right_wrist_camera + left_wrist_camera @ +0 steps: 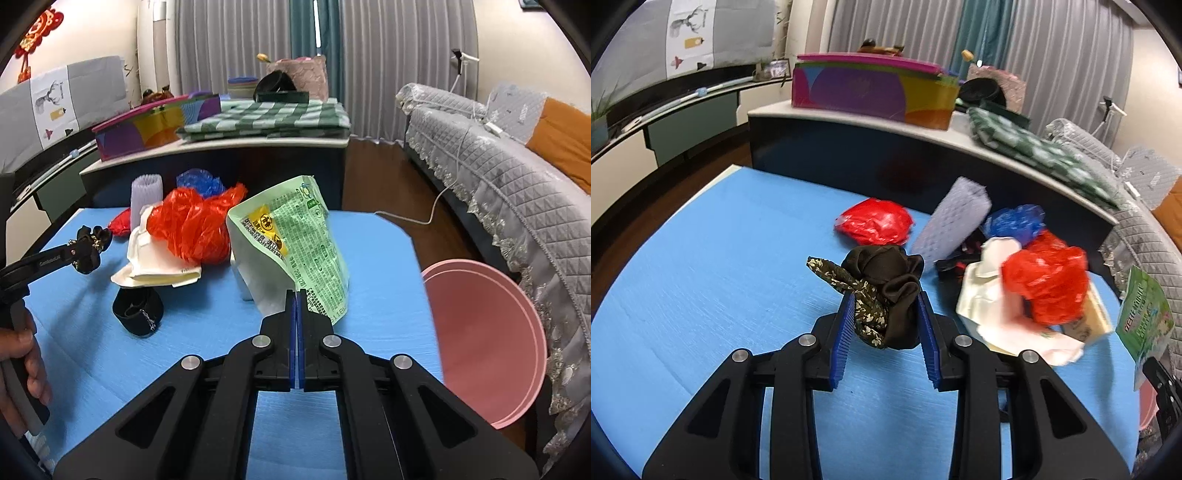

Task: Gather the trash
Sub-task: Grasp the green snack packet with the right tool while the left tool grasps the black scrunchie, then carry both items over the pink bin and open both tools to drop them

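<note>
Left claw pinching dark fabric scrunchie above blue table; right claw clamped shut on green wrapper near pink bin. Risks: wrapper's thin edge slipping free, scrunchie mistaken for trash.

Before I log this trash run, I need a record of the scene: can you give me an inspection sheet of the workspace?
Surface: blue table cover, mostly bare at the front.
Job's things: green snack wrapper; red plastic bags; blue plastic bag; white paper wrapper.
Clutter: brown scrunchie; black band; foam sleeve.
Grippers: left gripper jaws clamp the scrunchie; right gripper shut on the snack wrapper.
Cables: white cord on floor.
Surroundings: pink bin, sofa, curtains.
</note>
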`<state>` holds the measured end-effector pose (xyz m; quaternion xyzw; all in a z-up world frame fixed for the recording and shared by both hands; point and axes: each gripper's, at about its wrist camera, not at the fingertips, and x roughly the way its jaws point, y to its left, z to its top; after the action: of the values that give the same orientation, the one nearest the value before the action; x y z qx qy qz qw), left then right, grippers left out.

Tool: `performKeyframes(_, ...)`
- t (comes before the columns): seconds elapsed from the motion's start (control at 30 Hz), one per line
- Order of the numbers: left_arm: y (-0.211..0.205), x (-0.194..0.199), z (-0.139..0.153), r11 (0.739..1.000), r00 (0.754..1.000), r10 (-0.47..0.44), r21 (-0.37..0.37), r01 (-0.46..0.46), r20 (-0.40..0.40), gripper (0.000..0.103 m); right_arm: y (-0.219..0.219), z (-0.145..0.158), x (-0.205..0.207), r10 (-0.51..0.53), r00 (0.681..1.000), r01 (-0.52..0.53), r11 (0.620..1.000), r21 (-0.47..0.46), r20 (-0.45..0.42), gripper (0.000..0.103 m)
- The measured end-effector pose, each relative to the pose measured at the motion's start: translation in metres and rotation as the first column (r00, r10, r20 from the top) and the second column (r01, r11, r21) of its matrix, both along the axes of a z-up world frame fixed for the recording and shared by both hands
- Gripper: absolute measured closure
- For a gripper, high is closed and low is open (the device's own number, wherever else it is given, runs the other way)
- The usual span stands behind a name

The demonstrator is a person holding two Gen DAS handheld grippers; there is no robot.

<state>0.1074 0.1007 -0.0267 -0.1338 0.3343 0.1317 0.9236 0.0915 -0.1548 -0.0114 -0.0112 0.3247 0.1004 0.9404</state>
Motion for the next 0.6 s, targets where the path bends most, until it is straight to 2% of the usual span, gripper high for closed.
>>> performKeyframes(0.27, -0.024, -0.03, 0.019, 0.998, 0.996, -0.063, 0.014, 0.062, 0.057, 0.07, -0.011, 0.023, -0.028, -0.027, 0.997, 0.027, 1.0, -0.006, 0.068, 0.102)
performKeyframes(0.6, -0.058, -0.057, 0.045, 0.987, 0.981, -0.16, 0.052, 0.155, 0.114, 0.07, -0.038, 0.045, -0.058, -0.071, 0.99, 0.07, 0.997, 0.014, 0.121, 0.102)
